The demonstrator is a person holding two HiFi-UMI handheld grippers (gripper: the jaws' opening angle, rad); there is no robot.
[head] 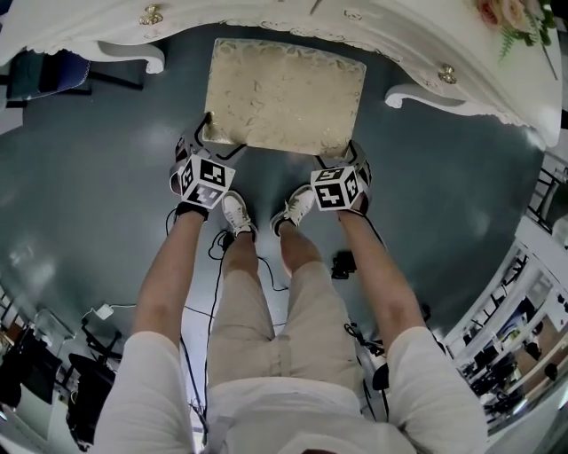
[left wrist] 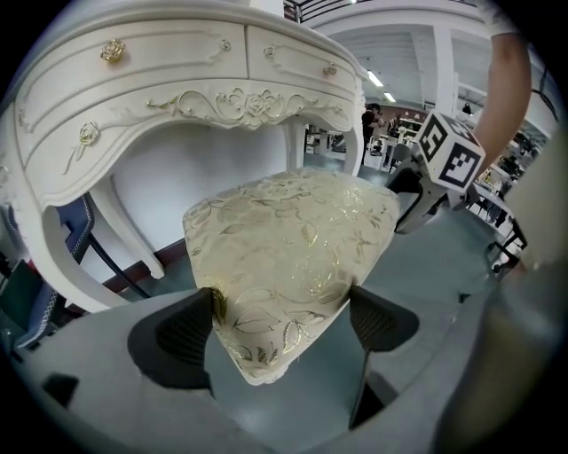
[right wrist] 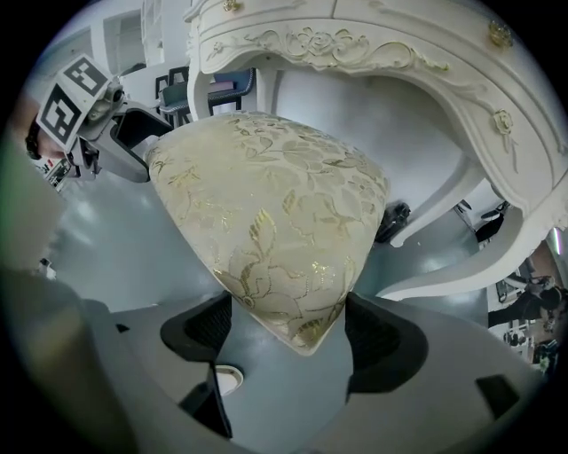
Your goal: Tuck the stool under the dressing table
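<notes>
The left gripper (left wrist: 282, 319) is clamped on the near left corner of the stool (left wrist: 293, 257), and the right gripper (right wrist: 288, 324) is clamped on its near right corner, each with one jaw on either side of the cushion's edge. Just behind the grippers are the person's white shoes (head: 236, 215), with black cables (head: 216, 246) trailing on the grey floor (head: 89, 195).

Ahead stands the white dressing table (head: 293, 18). Its curved front legs (head: 133, 55) stand either side of the stool. The stool sits between them, its far edge at the table's carved front rim and most of the seat out in the open. A blue chair (left wrist: 75, 230) stands behind the table's left leg, and a small dark thing (right wrist: 390, 220), too unclear to name, lies on the floor by the right leg.

The stool has a rectangular cream cushion with a shiny gold leaf pattern and rounded corners.
</notes>
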